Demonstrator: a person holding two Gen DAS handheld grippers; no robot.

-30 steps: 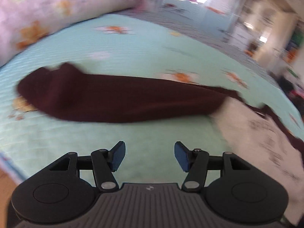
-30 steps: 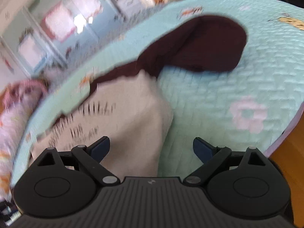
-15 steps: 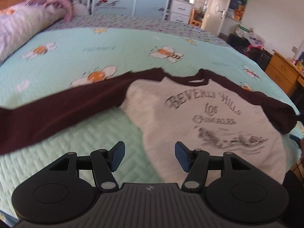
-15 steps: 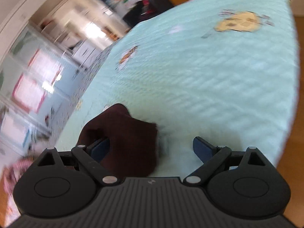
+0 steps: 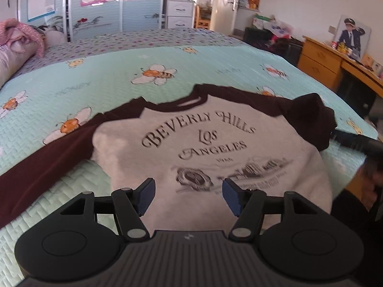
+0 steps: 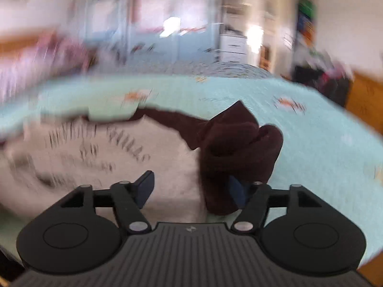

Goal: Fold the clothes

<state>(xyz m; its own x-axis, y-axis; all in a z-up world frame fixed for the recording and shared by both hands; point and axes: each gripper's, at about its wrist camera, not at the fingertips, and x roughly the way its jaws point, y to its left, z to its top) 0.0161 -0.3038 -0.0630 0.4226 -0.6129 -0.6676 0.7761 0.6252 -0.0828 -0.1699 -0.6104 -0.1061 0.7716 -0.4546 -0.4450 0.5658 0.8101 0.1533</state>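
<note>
A white shirt [image 5: 215, 157] with dark maroon sleeves and black lettering lies face up on the mint bedspread [image 5: 119, 76]. Its left sleeve [image 5: 47, 162] stretches out to the left. The right sleeve [image 5: 308, 117] is bunched and folded in over the shoulder. My left gripper [image 5: 188, 195] hovers over the shirt's lower front, jaws opening slightly, nothing between them. In the blurred right wrist view my right gripper [image 6: 191, 189] is closing, and the bunched sleeve [image 6: 237, 148] hangs between its jaws against the right pad only. The shirt body [image 6: 119, 167] lies to the left.
A pink floral pillow and blanket [image 5: 16, 40] lie at the far left of the bed. A wooden desk [image 5: 335, 59] stands to the right, past the bed's edge. Wardrobe doors [image 5: 100, 4] and a doorway are behind. A hand [image 5: 371, 181] shows at the right edge.
The left view swung from the outstretched left sleeve to the shirt's printed front. The right view rolled back toward the shirt, the bunched sleeve went from its left finger to its right, and its jaws narrowed.
</note>
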